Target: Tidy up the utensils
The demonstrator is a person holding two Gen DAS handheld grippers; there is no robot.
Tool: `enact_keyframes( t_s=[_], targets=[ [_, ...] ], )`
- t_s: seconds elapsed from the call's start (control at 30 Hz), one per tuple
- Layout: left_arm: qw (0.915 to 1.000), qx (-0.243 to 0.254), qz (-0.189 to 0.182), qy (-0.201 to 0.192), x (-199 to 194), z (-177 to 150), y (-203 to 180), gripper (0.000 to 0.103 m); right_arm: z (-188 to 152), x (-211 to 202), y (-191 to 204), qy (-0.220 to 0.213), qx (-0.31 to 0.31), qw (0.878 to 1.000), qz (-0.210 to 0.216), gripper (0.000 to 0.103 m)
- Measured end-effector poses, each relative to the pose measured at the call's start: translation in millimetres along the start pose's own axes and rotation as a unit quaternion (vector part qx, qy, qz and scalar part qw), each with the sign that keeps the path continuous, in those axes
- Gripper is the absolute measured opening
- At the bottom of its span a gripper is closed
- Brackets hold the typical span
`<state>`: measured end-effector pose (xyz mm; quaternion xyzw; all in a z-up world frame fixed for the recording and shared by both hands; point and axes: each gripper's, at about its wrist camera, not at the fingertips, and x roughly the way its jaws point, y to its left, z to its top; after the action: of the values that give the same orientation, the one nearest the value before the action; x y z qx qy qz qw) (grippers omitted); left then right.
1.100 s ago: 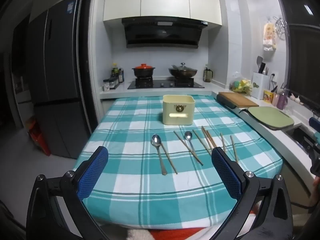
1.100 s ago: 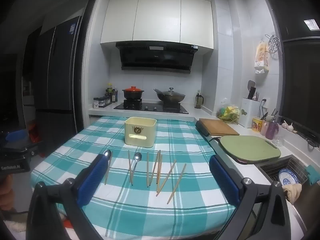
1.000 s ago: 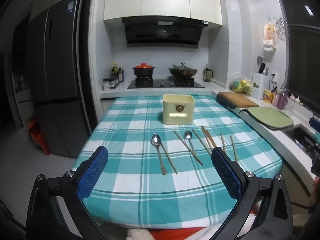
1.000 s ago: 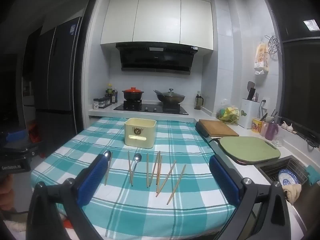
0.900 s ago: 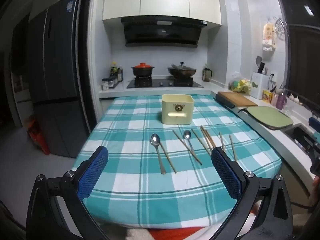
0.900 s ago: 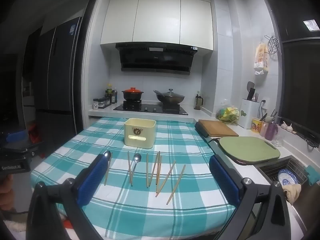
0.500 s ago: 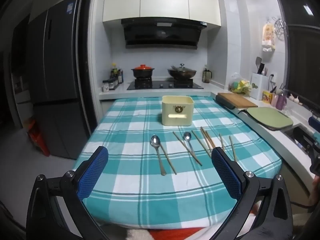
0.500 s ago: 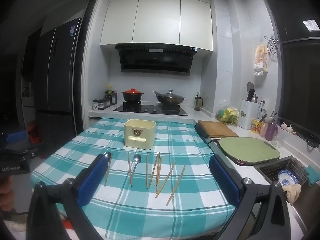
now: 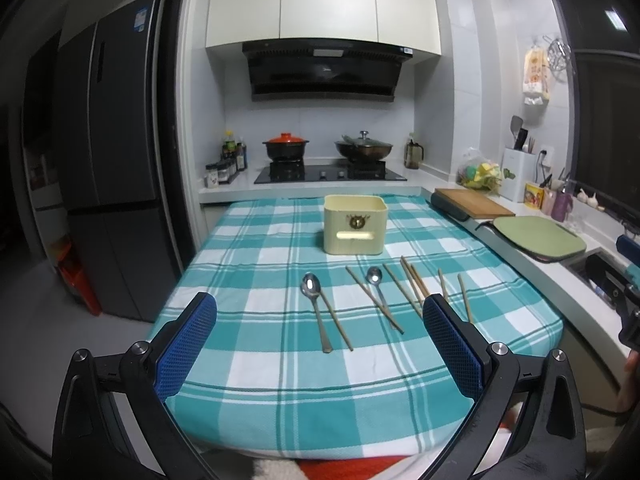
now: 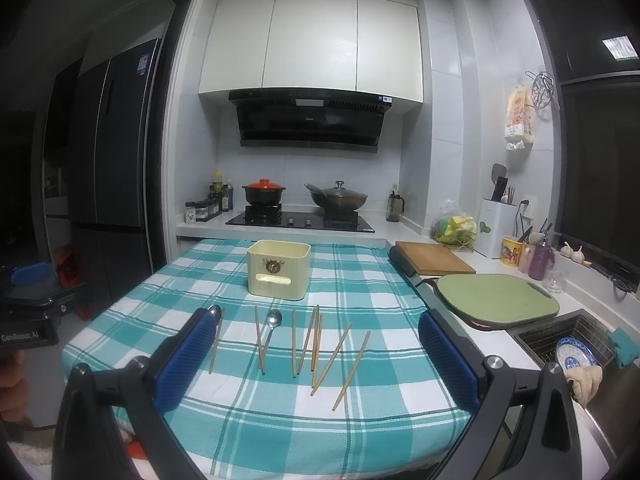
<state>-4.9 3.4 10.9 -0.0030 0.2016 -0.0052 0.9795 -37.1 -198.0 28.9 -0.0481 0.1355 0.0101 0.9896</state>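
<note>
A cream square utensil holder [image 9: 355,225] stands empty-looking on a teal checked tablecloth [image 9: 280,364]; it also shows in the right wrist view [image 10: 279,269]. In front of it lie two metal spoons [image 9: 316,308] [image 9: 376,284] and several wooden chopsticks [image 9: 412,286], spread in a row [image 10: 316,338]. My left gripper [image 9: 320,340] is open and empty, held back near the table's front edge. My right gripper [image 10: 316,352] is open and empty, also short of the utensils.
A wooden board [image 10: 434,259] and a green cutting board [image 10: 496,294] lie on the counter at right, a sink [image 10: 568,348] beyond. A stove with two pots [image 9: 326,152] is behind the table. A dark fridge [image 9: 108,184] stands left.
Both views have shifted very slightly; the grippers stay open and nothing on the table has moved.
</note>
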Motion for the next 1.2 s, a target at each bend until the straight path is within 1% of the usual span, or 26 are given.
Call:
enact_keyframes(
  t_s=[1.2],
  targets=[
    [1.0000, 0.002, -0.003, 0.004, 0.0, -1.3, -2.4, 0.103, -1.4, 2.2, -2.6, 0.002, 0.000, 1.000, 0.002, 0.103]
  ],
)
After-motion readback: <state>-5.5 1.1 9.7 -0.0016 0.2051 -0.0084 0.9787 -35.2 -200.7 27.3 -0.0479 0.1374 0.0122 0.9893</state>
